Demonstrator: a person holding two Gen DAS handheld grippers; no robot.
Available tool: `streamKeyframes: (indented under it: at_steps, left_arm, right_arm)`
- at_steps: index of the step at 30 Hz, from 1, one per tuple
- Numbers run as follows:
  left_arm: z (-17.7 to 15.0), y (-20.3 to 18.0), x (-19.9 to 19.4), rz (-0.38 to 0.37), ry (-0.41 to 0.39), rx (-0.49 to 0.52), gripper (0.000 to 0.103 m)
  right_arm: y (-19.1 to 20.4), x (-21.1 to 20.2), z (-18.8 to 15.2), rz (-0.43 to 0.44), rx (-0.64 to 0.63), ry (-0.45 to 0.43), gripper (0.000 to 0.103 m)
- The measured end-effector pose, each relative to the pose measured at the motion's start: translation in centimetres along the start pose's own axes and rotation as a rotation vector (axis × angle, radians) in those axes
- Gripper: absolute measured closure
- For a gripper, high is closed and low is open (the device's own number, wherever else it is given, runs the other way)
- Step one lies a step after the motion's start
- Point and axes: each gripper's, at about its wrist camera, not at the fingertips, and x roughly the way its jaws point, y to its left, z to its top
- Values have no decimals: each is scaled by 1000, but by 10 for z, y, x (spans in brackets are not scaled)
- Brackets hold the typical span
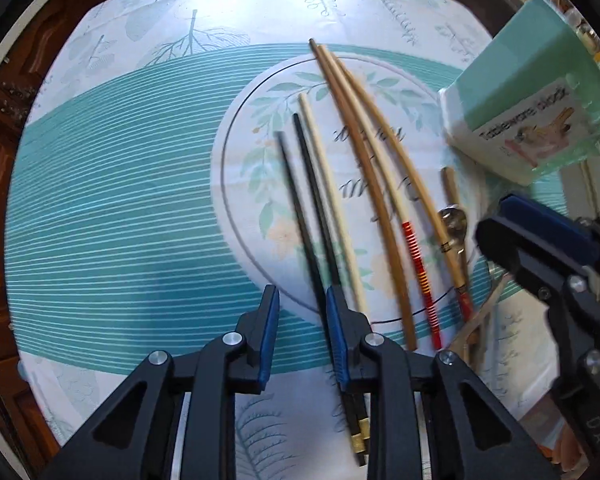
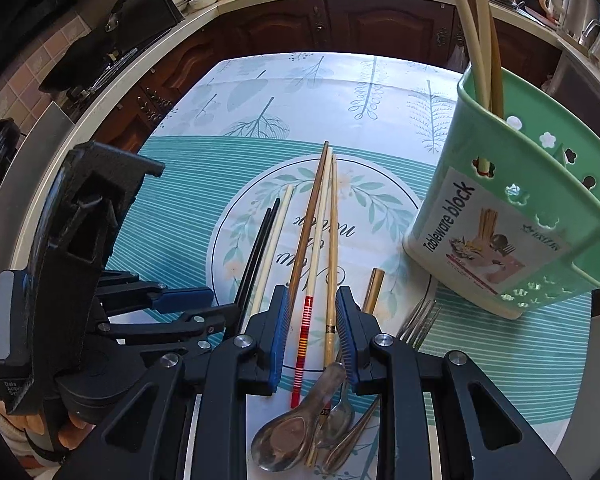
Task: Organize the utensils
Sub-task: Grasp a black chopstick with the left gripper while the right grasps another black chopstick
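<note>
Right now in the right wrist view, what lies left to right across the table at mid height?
Left gripper → black chopsticks → cream chopstick → brown chopstick → red-banded chopstick → bamboo chopstick → green utensil holder.

green holder (image 2: 512, 216), red-striped chopstick (image 2: 303, 344), teal-striped leaf-print tablecloth (image 1: 120, 208).

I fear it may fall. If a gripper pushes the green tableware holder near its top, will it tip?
Probably yes. The green tableware holder is tall with a narrow base, looks like thin perforated plastic, so likely light. The long chopsticks standing inside rise far above its rim, adding top weight.
</note>
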Motion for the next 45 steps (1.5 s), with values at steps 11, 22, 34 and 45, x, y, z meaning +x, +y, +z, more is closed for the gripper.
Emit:
streamKeyframes:
  at_steps: [11,22,34,45]
  left_arm:
    - [-28,-2,-7,38,6,50,93]
    - [-41,35,-8,2,38,115,98]
    - [-31,63,-3,-20,75,63,98]
    - [-33,74,-2,19,140,60,75]
  right_arm:
    - [18,10,-8,34,-50,49,79]
    - [36,50,9,176,65,191,84]
    - [48,88,19,100,114,289,87]
    - [80,105,28,-58,-23,334,92]
